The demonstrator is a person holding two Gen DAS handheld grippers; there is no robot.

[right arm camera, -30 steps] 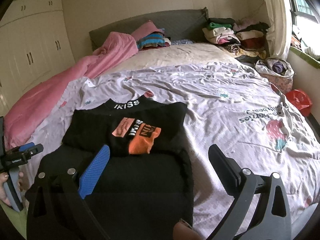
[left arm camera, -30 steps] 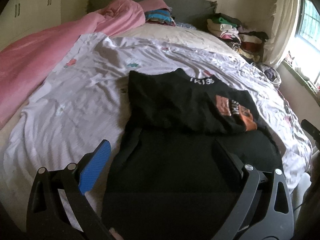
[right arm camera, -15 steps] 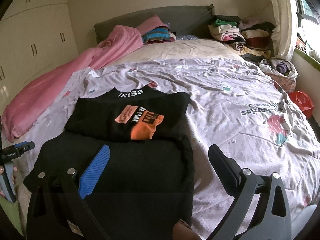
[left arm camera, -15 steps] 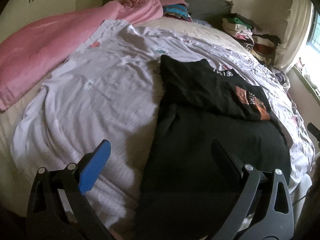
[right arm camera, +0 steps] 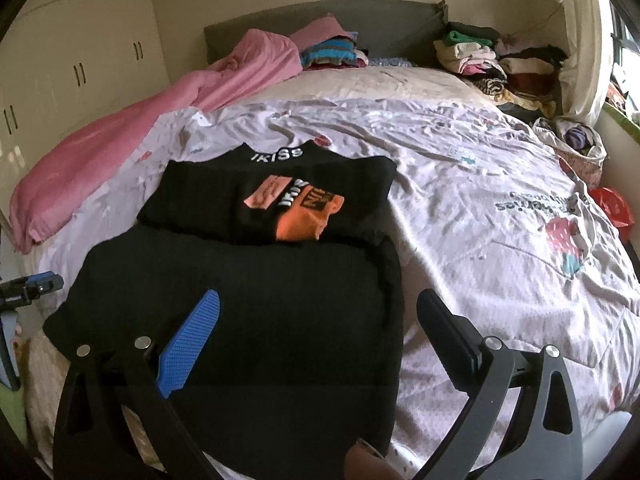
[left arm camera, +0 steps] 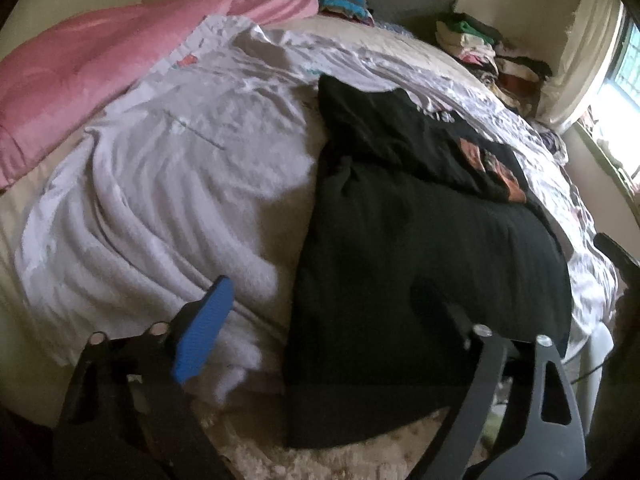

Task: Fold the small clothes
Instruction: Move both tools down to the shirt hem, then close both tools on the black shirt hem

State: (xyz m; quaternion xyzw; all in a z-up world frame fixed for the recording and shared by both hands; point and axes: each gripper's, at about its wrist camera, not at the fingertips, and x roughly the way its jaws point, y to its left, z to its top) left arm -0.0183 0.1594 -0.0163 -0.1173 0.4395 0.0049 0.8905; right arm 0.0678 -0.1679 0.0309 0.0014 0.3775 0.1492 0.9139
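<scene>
A black shirt (right arm camera: 248, 292) lies on the pale printed bedsheet (right arm camera: 480, 184), its upper part with the orange print (right arm camera: 308, 208) folded down over the lower part. My left gripper (left arm camera: 320, 312) hovers over the shirt's near left edge, which lies between the blue pad (left arm camera: 204, 332) and the dark finger (left arm camera: 436, 304). Its jaws are closing and the pads do not press on the cloth. My right gripper (right arm camera: 320, 328) stands open over the shirt's near right edge. In the right wrist view the left gripper (right arm camera: 28, 288) shows at the far left.
A pink blanket (right arm camera: 132, 148) runs along the bed's left side. Piles of clothes (right arm camera: 492, 60) sit by the grey headboard (right arm camera: 360, 20). A red bag (right arm camera: 612, 204) and a cloth bag (right arm camera: 576, 140) lie at the right, near the window. A pale rug (left arm camera: 360, 460) lies below the bed's edge.
The left gripper has swung left and sunk toward the shirt's near left edge, and its jaws have narrowed. The right gripper has dropped a little closer to the shirt.
</scene>
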